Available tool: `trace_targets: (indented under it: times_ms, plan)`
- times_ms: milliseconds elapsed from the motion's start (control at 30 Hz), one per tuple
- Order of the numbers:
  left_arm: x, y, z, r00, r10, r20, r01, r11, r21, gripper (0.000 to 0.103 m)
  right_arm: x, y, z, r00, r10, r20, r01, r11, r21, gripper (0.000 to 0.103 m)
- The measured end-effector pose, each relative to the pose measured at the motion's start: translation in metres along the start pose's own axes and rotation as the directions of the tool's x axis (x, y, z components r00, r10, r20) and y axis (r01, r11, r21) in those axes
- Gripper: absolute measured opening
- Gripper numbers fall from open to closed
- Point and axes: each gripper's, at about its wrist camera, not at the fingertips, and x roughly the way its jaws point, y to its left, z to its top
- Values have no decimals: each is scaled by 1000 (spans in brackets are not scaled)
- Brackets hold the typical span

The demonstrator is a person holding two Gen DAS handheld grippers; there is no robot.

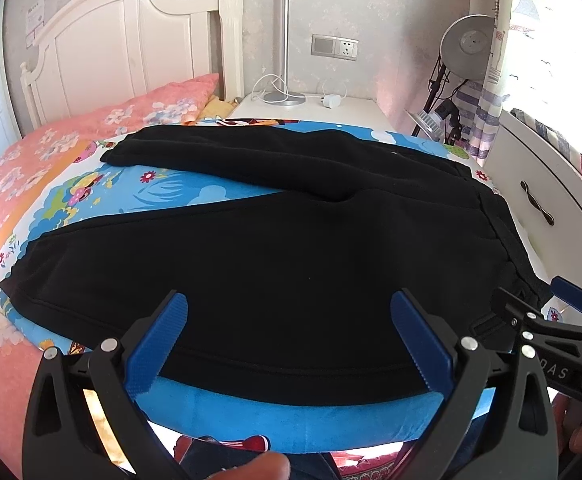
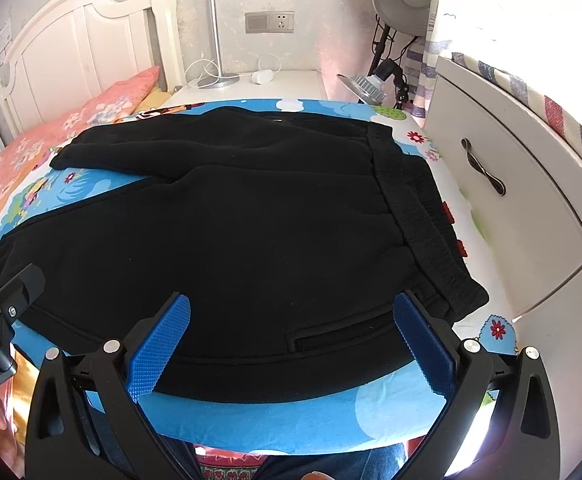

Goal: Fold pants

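A pair of black pants point(image 1: 283, 248) lies spread flat on a blue cartoon-print sheet point(image 1: 163, 196) covering the bed, waistband point(image 2: 423, 220) to the right and the two legs running left, the far leg angled away from the near one. The left gripper point(image 1: 289, 344) hovers at the near edge over the near leg, its blue pads spread wide and holding nothing. The right gripper point(image 2: 291, 344) hovers at the near edge beside the waistband and a side pocket point(image 2: 331, 344), also spread wide and empty. A white drawer cabinet point(image 2: 511, 200) stands just right of the bed; a white nightstand point(image 1: 311, 110) sits at the far end.
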Motion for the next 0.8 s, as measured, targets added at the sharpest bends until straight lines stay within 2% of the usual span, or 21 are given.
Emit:
trace_targets:
  times_ms: [800]
  plan:
    - [0, -6, 0, 1000, -11, -7, 12, 1000, 10, 102, -4, -4, 2, 1000, 1, 15, -1, 1000, -7, 99]
